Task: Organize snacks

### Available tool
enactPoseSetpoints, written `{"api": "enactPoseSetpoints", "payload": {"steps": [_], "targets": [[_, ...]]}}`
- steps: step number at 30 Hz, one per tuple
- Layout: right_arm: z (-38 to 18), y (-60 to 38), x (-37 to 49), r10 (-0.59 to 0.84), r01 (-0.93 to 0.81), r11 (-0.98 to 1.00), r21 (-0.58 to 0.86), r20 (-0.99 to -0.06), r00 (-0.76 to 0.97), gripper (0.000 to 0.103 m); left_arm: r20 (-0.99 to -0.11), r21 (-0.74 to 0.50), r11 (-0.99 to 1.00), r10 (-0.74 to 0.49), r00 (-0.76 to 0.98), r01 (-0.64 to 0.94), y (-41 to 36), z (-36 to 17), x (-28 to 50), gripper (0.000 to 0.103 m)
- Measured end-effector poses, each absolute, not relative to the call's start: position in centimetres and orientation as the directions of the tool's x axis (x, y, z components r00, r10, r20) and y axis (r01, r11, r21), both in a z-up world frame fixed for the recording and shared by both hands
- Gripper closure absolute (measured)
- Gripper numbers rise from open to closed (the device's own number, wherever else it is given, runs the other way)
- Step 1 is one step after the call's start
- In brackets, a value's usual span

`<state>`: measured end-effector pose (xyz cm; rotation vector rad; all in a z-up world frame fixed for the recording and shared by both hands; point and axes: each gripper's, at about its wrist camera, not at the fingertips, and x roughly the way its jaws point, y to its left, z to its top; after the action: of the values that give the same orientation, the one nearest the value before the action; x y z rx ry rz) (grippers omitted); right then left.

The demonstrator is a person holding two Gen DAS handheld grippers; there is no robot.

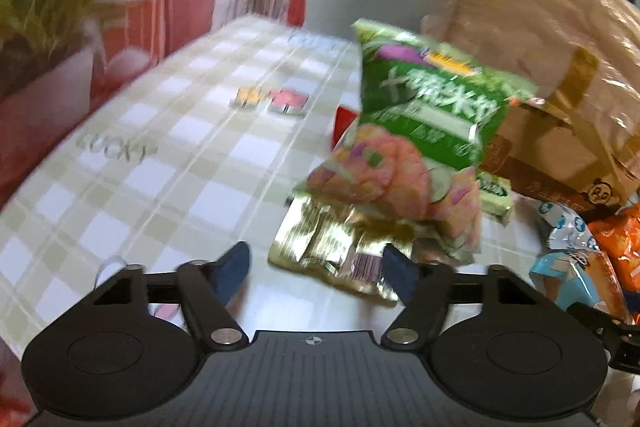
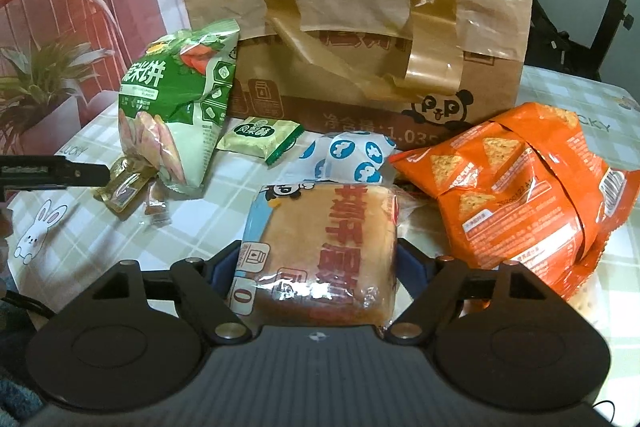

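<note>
Counted on the checked tablecloth (image 2: 72, 239): one brown paper bag (image 2: 352, 15) at the far side, one green rice-cracker bag (image 2: 176, 99) on the left, one orange chip bag (image 2: 516, 187) on the right. Also one wrapped bread loaf (image 2: 320, 247) near, one white packet with blue prints (image 2: 352, 155), one small green pastry packet (image 2: 262, 139), one gold packet (image 2: 122, 189), one tiny wrapped sweet (image 2: 156, 209). In the far left corner, one potted plant (image 2: 36, 95).

- Paper bag (image 2: 360, 27): top cut off by the upper frame edge.
- Orange chip bag (image 1: 620, 247): cropped at the right edge.
- Green snack bag (image 1: 432, 99): lettering motion-blurred.
</note>
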<state>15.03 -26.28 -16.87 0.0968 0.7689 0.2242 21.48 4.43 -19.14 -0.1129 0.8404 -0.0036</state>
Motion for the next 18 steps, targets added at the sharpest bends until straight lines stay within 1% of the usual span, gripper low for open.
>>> {"api": "enactPoseSetpoints", "payload": {"steps": [3, 5, 7, 12, 15, 18], "targets": [[-16.8, -26.6, 14.9, 0.244, -0.168, 0.97, 0.177, -0.675, 0.696, 0.023, -0.738, -0.151, 0.988, -0.097, 0.668, -0.024, 4.5, -19.4, 21.1, 0.05], [-16.9, -26.7, 14.8, 0.248, -0.167, 0.969, 0.184, -0.673, 0.696, 0.023, -0.728, -0.172, 0.985, -0.13, 0.673, 0.004, 4.2, -19.3, 20.9, 0.053], [-16.8, -26.6, 14.8, 0.249, -0.167, 0.968, 0.185, -0.673, 0.696, 0.023, -0.722, -0.187, 0.982, -0.151, 0.675, 0.021, 3.8, -19.4, 20.7, 0.054], [-16.8, -26.6, 14.8, 0.25, -0.168, 0.968, 0.186, -0.672, 0.697, 0.023, -0.729, -0.186, 0.983, -0.139, 0.67, 0.002, 3.8, -20.1, 21.5, 0.054], [-16.8, -26.6, 14.8, 0.252, -0.166, 0.968, 0.19, -0.672, 0.697, 0.023, -0.726, -0.2, 0.98, -0.156, 0.67, 0.011, 4.3, -20.3, 21.9, 0.055], [-16.8, -26.6, 14.8, 0.252, -0.166, 0.967, 0.191, -0.671, 0.697, 0.023, -0.726, -0.182, 0.983, -0.147, 0.672, 0.019, 4.5, -20.3, 22.4, 0.055]]}}
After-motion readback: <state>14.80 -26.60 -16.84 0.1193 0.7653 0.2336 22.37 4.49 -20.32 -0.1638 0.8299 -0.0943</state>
